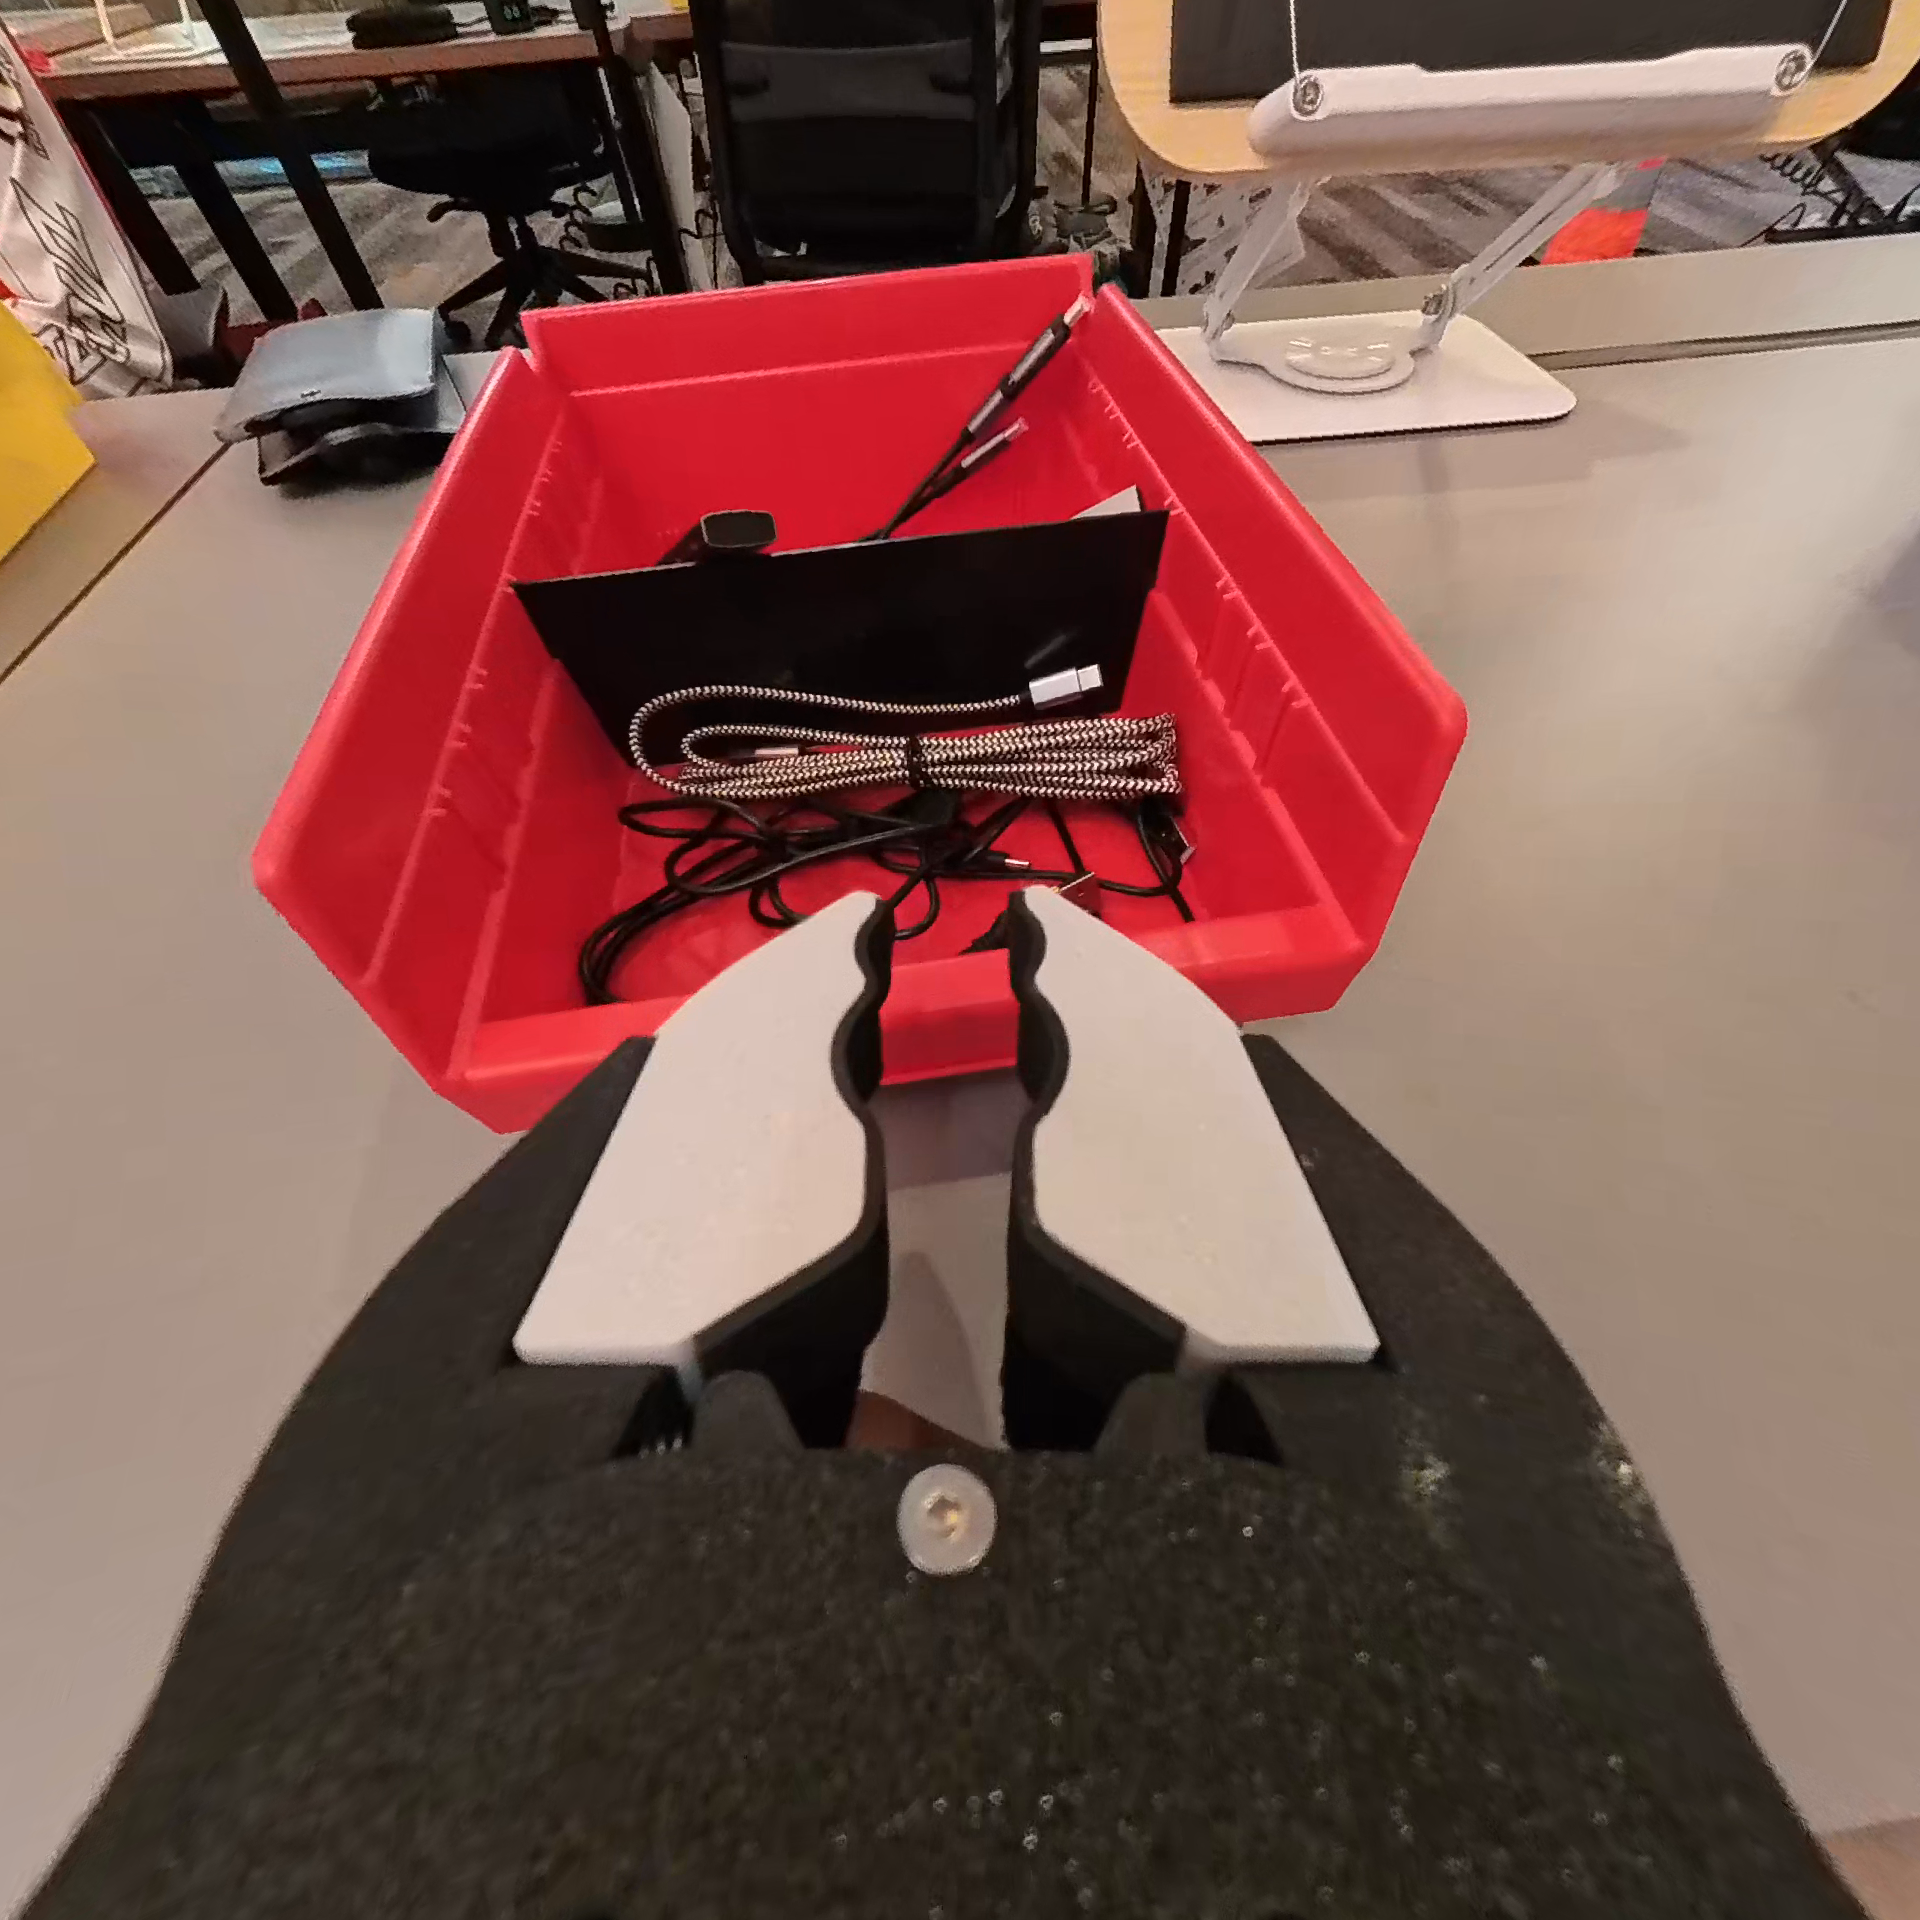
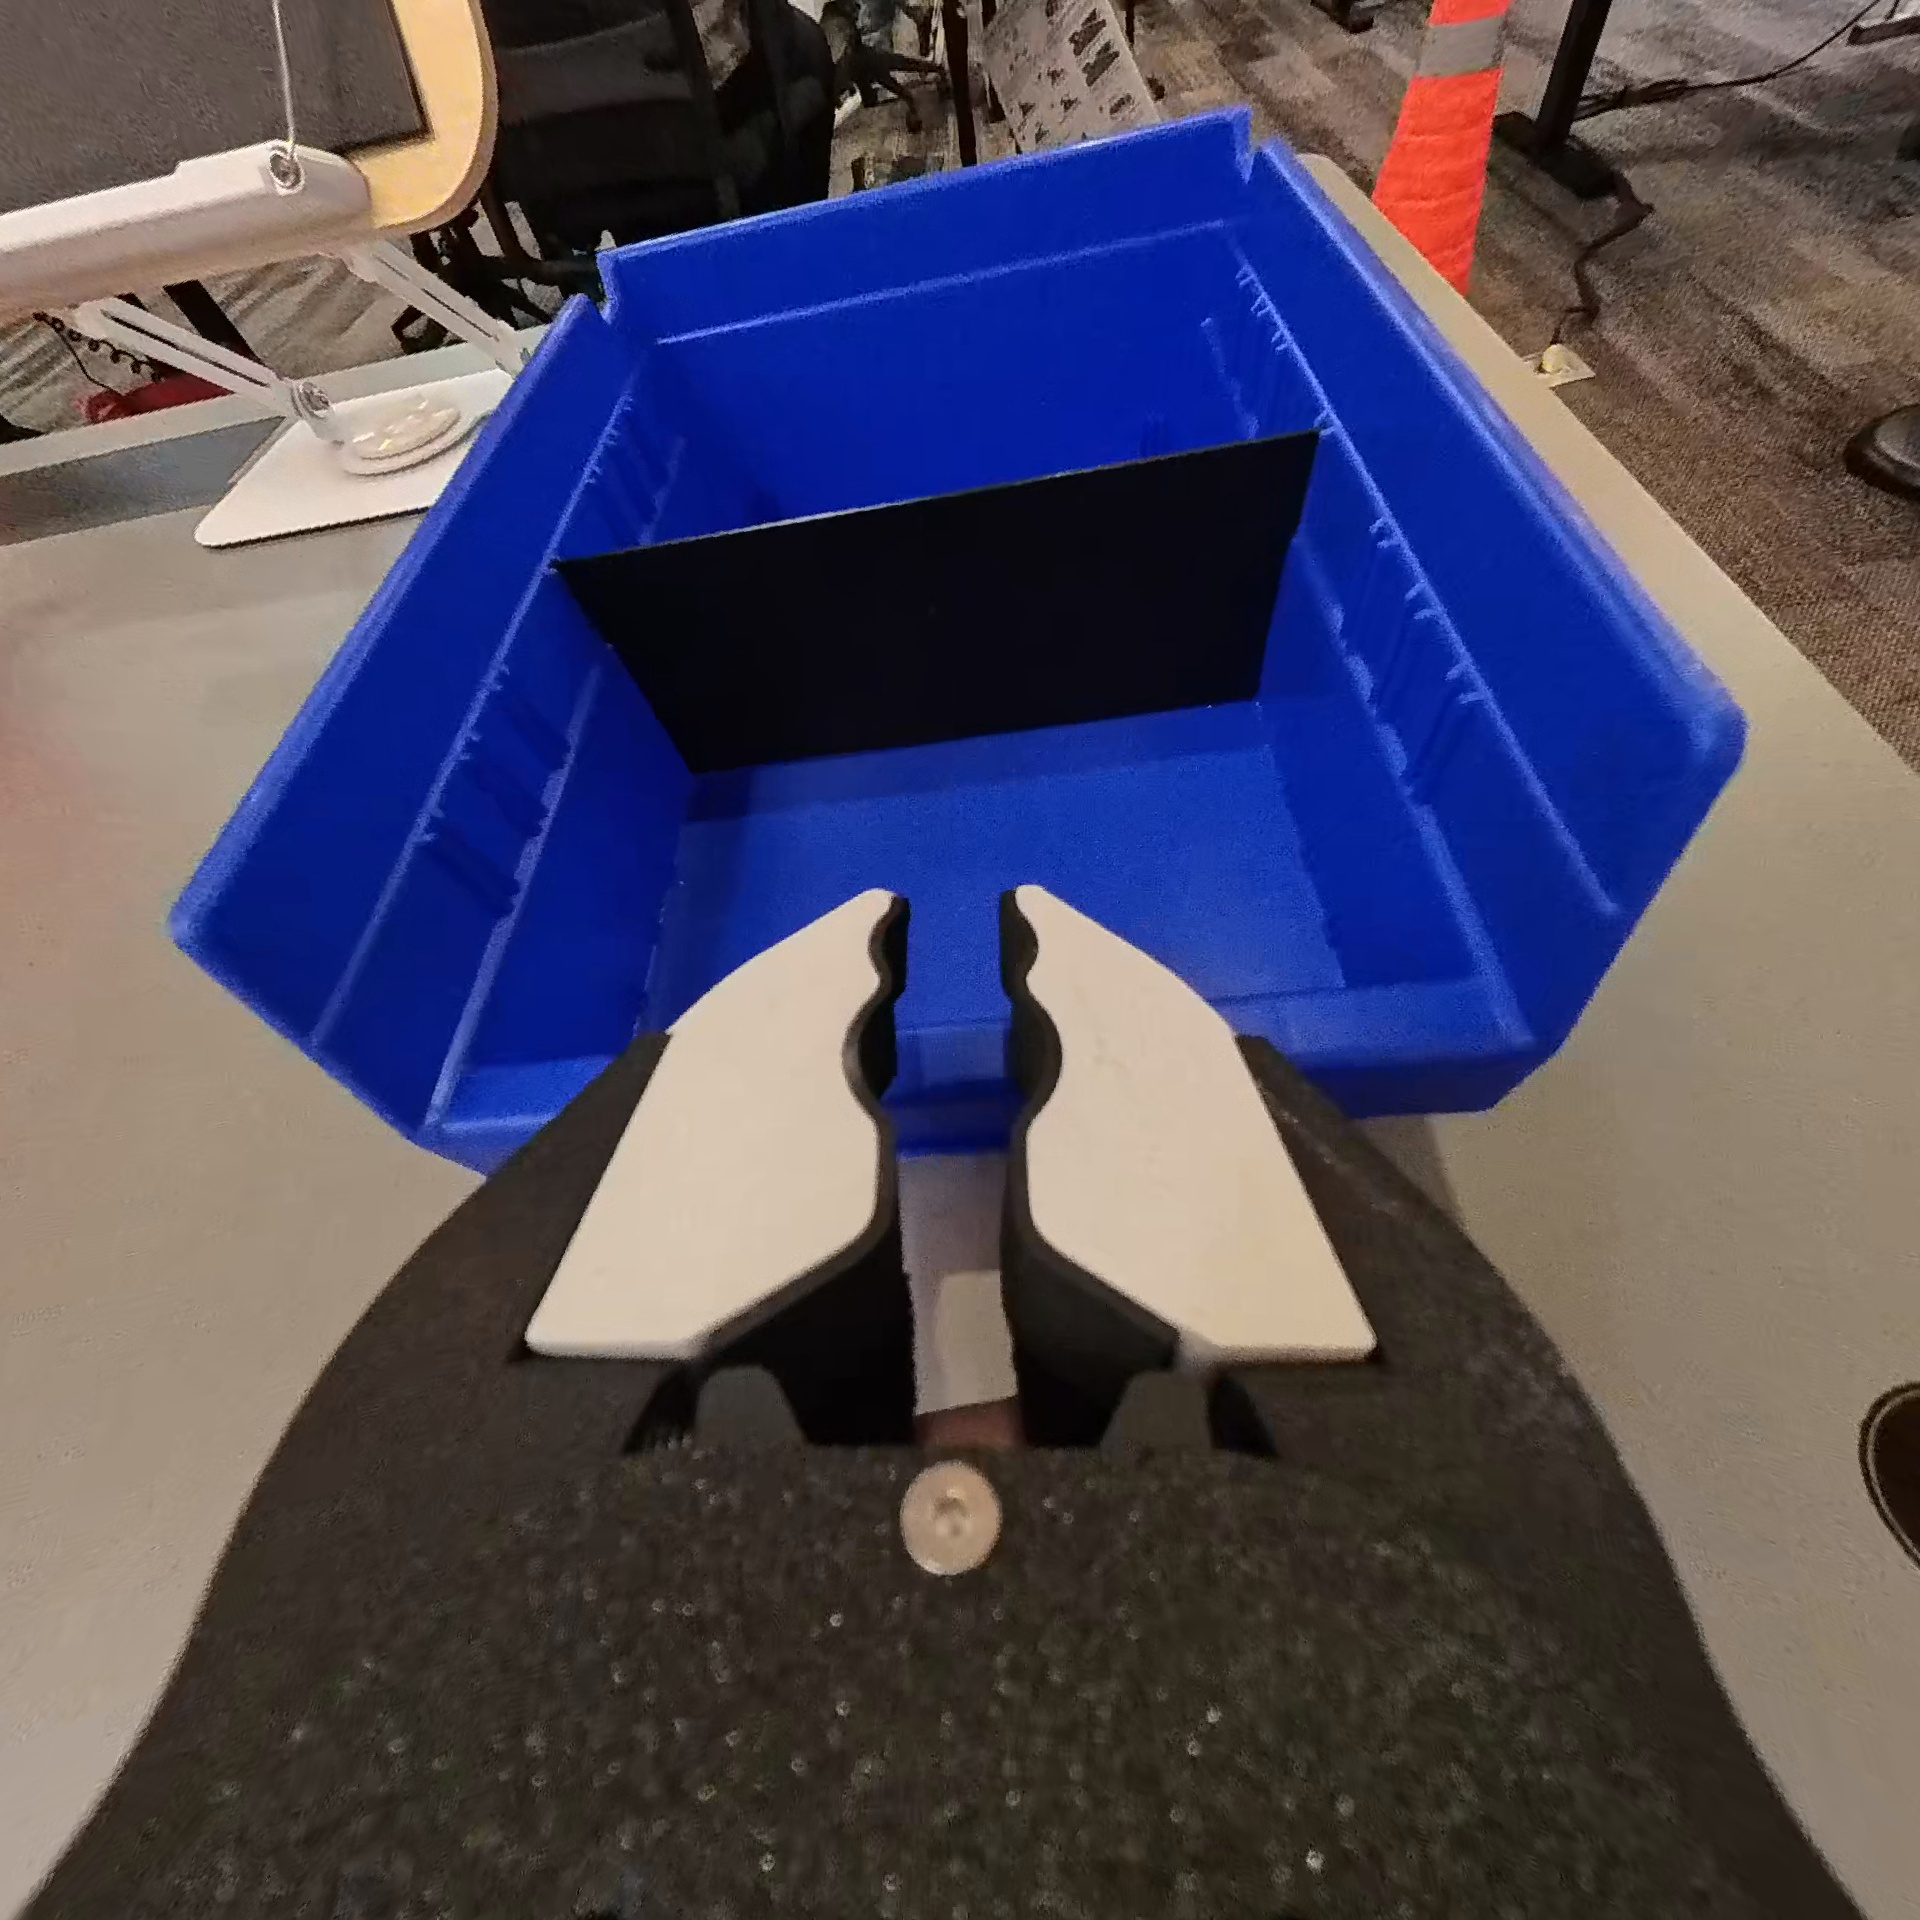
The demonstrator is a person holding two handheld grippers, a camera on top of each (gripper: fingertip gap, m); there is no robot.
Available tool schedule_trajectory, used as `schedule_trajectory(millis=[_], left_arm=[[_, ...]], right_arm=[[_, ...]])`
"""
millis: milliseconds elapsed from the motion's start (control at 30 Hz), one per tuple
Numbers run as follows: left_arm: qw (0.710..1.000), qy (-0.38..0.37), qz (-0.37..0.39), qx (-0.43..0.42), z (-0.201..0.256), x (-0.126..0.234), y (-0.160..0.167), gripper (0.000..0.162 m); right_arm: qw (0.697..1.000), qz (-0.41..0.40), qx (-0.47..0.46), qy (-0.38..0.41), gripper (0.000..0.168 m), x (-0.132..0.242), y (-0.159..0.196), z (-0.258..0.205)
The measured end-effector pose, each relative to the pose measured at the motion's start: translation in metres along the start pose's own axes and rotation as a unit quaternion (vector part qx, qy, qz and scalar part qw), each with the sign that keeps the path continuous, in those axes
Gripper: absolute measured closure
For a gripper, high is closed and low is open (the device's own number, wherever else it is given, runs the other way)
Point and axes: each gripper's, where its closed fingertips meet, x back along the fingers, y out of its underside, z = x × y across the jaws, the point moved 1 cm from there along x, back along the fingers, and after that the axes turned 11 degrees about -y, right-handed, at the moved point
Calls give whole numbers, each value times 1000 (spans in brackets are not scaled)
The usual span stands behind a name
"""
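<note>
The left claw (image 1: 945, 909) hangs released over the red bin's (image 1: 343, 831) near edge, braided cable (image 1: 935, 753) at twelve o'clock. The right claw (image 2: 951, 904), released, hovers over the blue bin (image 2: 312, 883) on the counter (image 2: 156, 1247).

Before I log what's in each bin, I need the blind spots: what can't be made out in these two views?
- Left wrist view: the red bin rear compartment floor, behind the black divider; only cable plugs poke above it.
- Left wrist view: the near end of the black cable tangle, behind the left gripper.
- Right wrist view: the blue bin rear floor, behind its divider; the near floor strip, behind the right gripper.
</note>
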Motion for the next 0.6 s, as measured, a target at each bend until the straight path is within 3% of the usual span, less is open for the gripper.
schedule_trajectory(millis=[200, 600], left_arm=[[1000, 2, 1, 2, 1, 5, 0, 142], [999, 30, -19, 21, 7, -1, 7, 140]], right_arm=[[1000, 9, -3, -11, 152, 7, 0, -13], [984, 61, 69, -150, 152, 10, -5, -123]])
